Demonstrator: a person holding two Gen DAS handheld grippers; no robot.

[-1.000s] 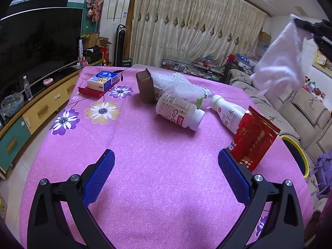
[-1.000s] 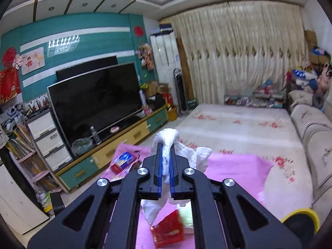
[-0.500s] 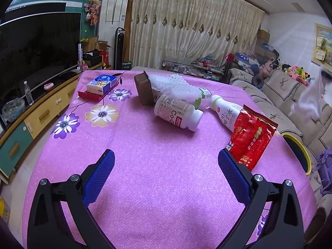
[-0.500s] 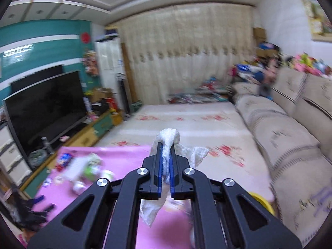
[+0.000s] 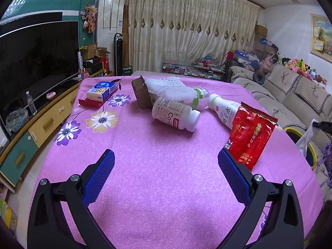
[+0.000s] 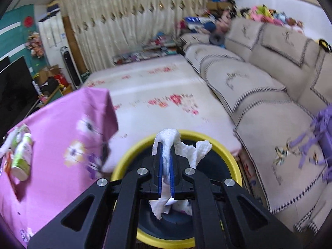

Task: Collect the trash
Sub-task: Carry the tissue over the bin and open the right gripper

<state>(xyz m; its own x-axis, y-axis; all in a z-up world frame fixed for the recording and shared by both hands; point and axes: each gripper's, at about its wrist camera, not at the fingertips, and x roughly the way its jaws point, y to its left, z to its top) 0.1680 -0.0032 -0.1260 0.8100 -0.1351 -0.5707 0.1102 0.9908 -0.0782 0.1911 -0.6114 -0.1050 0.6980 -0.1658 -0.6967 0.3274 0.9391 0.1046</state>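
I'm clamping a crumpled white paper towel [image 6: 166, 157] tight in my right tongs [image 6: 165, 161], dangling it over the round yellow-rimmed bin [image 6: 128, 161]. My left tongs [image 5: 166, 166] are gaping wide, gripping nothing, over the pink-clothed desk [image 5: 166, 186].

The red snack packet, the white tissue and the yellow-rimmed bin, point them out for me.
red snack packet [image 5: 252, 134], left wrist view, middle of its front face
white tissue [image 6: 169, 138], right wrist view, crumpled top above the tongs
yellow-rimmed bin [image 6: 226, 148], right wrist view, far right rim
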